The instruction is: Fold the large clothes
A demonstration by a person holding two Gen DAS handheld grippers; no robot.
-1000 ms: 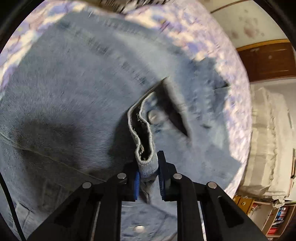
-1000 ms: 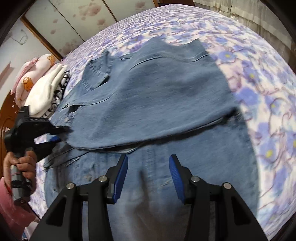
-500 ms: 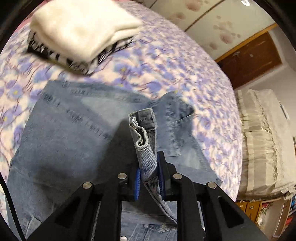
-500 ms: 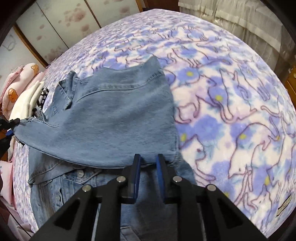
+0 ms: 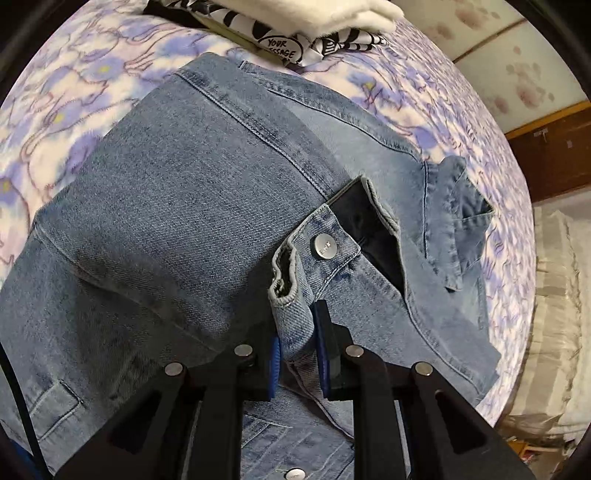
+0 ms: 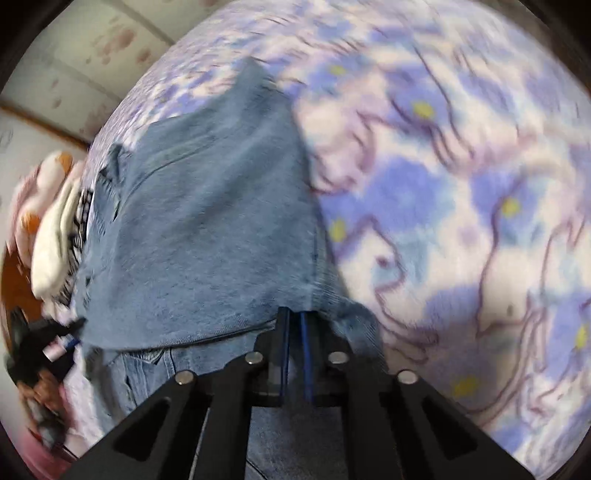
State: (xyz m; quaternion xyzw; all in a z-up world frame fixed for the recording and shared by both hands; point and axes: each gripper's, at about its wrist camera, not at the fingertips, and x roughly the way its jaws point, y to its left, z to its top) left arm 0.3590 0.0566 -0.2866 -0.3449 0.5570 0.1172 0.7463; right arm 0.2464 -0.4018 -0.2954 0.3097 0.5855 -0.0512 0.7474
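A blue denim jacket (image 5: pixel 192 206) lies spread on the bed, part of it folded over. My left gripper (image 5: pixel 298 334) is shut on a bunched strip of denim by the sleeve cuff, just below a metal button (image 5: pixel 325 246). In the right wrist view the jacket (image 6: pixel 207 236) runs away to the upper left. My right gripper (image 6: pixel 293 321) has its jaws together at the near right edge of the folded layer, with the denim hem at its tips. The left gripper (image 6: pixel 64 341) shows blurred at the far left in a person's hand.
A purple flowered blanket (image 6: pixel 461 184) covers the bed. A stack of folded clothes (image 5: pixel 295 26), white on striped, lies beyond the jacket; it is also in the right wrist view as folded clothes (image 6: pixel 55 236). A cream cloth pile (image 5: pixel 554 295) and a wooden door (image 5: pixel 554 147) are at the right.
My right gripper's jaws went from wide open to together as it moved to the jacket's right edge. My left gripper, still holding the cuff, dropped back close over the jacket.
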